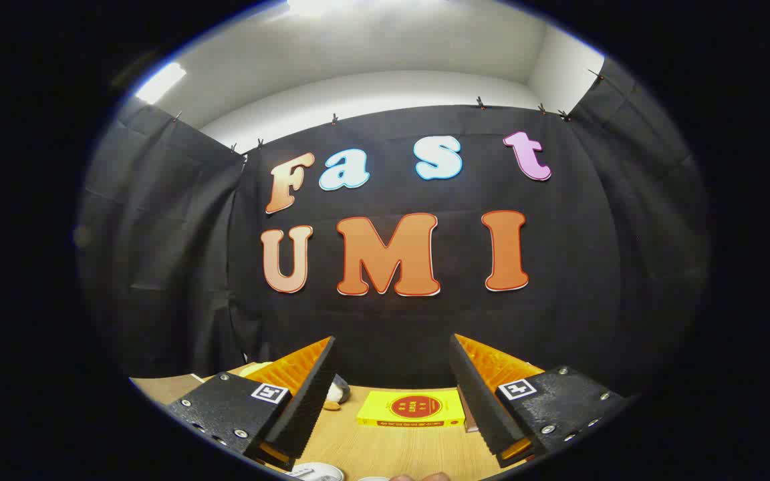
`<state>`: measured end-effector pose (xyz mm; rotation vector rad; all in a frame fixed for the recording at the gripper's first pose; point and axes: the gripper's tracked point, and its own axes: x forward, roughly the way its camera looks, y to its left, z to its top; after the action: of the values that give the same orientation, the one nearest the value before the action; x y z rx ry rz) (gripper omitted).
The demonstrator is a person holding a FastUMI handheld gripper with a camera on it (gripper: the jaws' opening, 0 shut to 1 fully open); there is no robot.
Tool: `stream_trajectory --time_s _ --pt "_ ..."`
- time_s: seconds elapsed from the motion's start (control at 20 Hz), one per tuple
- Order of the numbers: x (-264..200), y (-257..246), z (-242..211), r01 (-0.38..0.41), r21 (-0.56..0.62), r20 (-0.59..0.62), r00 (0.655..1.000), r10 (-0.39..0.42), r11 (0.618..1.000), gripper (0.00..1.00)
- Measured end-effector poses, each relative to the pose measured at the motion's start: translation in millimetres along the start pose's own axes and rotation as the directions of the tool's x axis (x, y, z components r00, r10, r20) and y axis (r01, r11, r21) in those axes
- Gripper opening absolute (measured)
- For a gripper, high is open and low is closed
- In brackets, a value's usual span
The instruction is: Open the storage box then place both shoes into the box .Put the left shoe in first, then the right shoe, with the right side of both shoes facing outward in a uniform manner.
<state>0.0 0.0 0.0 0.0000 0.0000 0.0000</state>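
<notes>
While the gripper [392, 394] is hovering above a wooden table [385, 451], its two fingers are standing wide apart with nothing between them, one finger [305, 401] at about seven o'clock and the other [485, 404] at about five o'clock. One yellow box [412, 409] is lying flat on the table just ahead of the fingers, in the gap between them at six o'clock from the black cloth wall [425, 321]. Its long axis is running crosswise to the fingers, from nine o'clock to three o'clock, and its broad top face with a red round mark is facing up; its lid is lying closed. Beside the left finger, at about nine o'clock from the box, one small grey and white thing [338, 389] is peeking out, mostly hidden, so what it is cannot be told. Nearer than the fingers, at the lowest part of the table, one white rounded thing [318, 472] is showing in part, perhaps a shoe, though too little is visible to tell which way it is pointing. Behind the table the cloth wall is hanging, clipped along its top.
</notes>
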Motion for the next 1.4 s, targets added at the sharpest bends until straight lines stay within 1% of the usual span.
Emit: stream_trajectory --time_s 0.2,0.4,0.6,0.85,0.95,1.05,1.2,1.25,1.3,1.4 --pt "3 10 -3 -0.004 0.017 -0.026 1.000 0.005 1.000 0.98" --pt "4 13 -9 0.015 0.028 -0.058 0.998 -0.013 1.000 0.98" --pt "-2 17 -5 0.001 0.011 -0.054 0.999 0.000 1.000 0.98" --pt "-9 8 7 0.028 0.014 -0.027 0.999 -0.028 0.999 0.98" --pt "-12 8 5 0.022 0.014 -0.048 0.999 -0.022 1.000 0.98" --pt "-17 12 -4 0.013 0.019 -0.099 0.995 -0.011 1.000 0.98" --pt "-25 25 -37 -0.006 0.026 -0.231 0.973 0.012 1.000 0.98" --pt "-27 33 -48 -0.028 0.027 -0.278 0.960 0.034 0.999 0.98" --pt "-30 44 -63 -0.051 0.035 -0.328 0.943 0.059 0.998 0.98" --pt "-36 69 -88 -0.100 0.093 -0.412 0.902 0.129 0.991 0.98"
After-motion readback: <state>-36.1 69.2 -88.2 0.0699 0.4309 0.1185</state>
